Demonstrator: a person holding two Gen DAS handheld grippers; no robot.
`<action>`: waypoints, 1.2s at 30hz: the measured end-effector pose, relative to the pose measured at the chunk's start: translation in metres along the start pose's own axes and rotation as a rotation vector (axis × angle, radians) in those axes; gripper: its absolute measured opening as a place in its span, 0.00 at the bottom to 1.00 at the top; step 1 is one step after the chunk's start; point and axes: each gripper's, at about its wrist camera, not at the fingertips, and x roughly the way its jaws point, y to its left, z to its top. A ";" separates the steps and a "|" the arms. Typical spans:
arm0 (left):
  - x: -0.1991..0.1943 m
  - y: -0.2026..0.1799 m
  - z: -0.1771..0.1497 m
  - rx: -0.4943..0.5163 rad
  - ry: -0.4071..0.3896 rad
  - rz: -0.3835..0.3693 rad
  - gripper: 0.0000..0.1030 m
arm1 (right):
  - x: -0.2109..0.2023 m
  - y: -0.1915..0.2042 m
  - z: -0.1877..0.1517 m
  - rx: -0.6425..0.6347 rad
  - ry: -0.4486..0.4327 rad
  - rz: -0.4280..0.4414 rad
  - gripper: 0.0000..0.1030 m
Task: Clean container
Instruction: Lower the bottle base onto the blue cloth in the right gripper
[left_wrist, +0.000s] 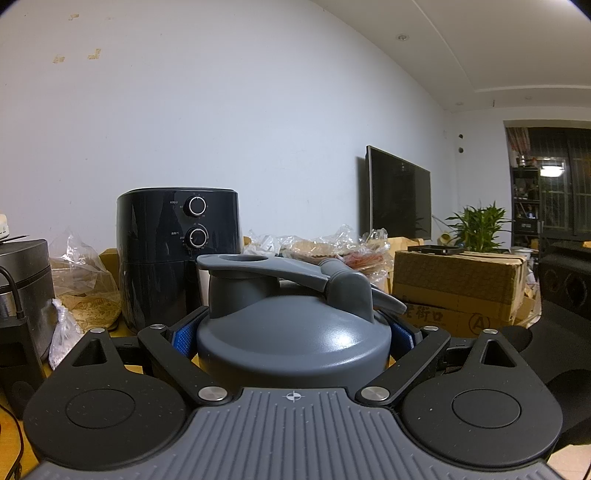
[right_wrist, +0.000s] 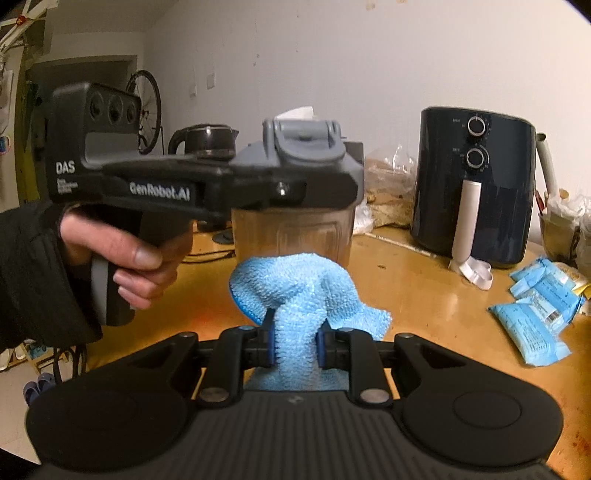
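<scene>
The right gripper (right_wrist: 294, 347) is clamped on a bunched light-blue cloth (right_wrist: 303, 291), its blue pads (right_wrist: 270, 345) pressing the fabric from both sides; the cloth bulges up and forward past the fingertips toward the container (right_wrist: 295, 229), just short of its clear wall or perhaps touching it — I cannot tell which. The gripper points slightly downward over the wooden table (right_wrist: 424, 295).

The left gripper (left_wrist: 293, 332) grips the container by its grey lid (left_wrist: 295, 339), blue pads (left_wrist: 184, 338) pressed against either side of the lid's rim. The container stands upright, long axis vertical, its flip cap and loop handle (left_wrist: 236, 264) on top. The left gripper lies about level, held by a hand (right_wrist: 136, 266) wrapped around its grip, sleeve dark.

Behind stands a dark air fryer (right_wrist: 472, 184) against the wall, with blue packets (right_wrist: 535, 314) lying on the table to the right.
</scene>
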 end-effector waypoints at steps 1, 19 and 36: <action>0.000 0.000 0.000 0.000 0.000 0.000 0.93 | -0.001 0.000 0.001 0.002 -0.005 0.001 0.15; 0.001 0.002 0.000 0.000 0.002 0.003 0.93 | -0.022 0.001 0.013 0.004 -0.133 0.006 0.15; 0.001 0.002 -0.001 0.001 0.003 0.003 0.93 | -0.021 0.003 0.015 -0.014 -0.111 -0.006 0.17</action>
